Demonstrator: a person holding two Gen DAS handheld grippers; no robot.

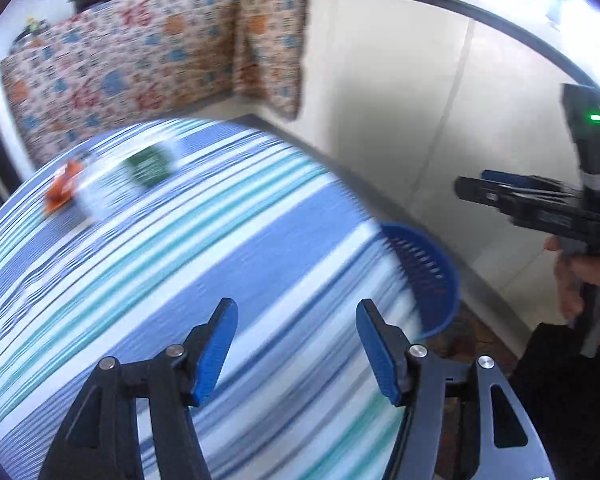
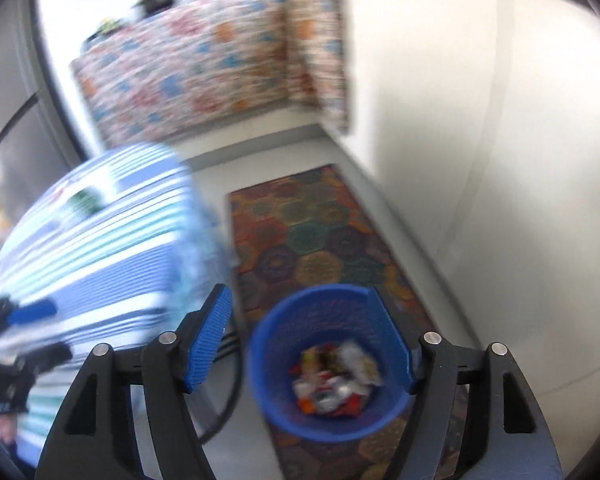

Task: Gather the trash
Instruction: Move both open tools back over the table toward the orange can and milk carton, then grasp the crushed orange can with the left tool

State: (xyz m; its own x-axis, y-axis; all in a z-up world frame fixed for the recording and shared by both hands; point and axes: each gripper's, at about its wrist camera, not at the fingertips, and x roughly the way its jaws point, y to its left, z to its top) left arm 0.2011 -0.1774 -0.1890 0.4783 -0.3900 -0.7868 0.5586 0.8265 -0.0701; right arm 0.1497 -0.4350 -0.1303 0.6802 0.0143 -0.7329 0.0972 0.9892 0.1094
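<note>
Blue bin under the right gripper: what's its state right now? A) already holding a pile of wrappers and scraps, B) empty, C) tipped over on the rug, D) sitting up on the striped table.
A: the right wrist view looks down into the upright blue bin on the patterned rug, and mixed trash lies at its bottom, while the open right gripper above holds nothing.

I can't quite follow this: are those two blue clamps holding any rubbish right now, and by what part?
Nothing is held. The left gripper is open over the striped table; the right gripper is open above the blue bin.
</note>
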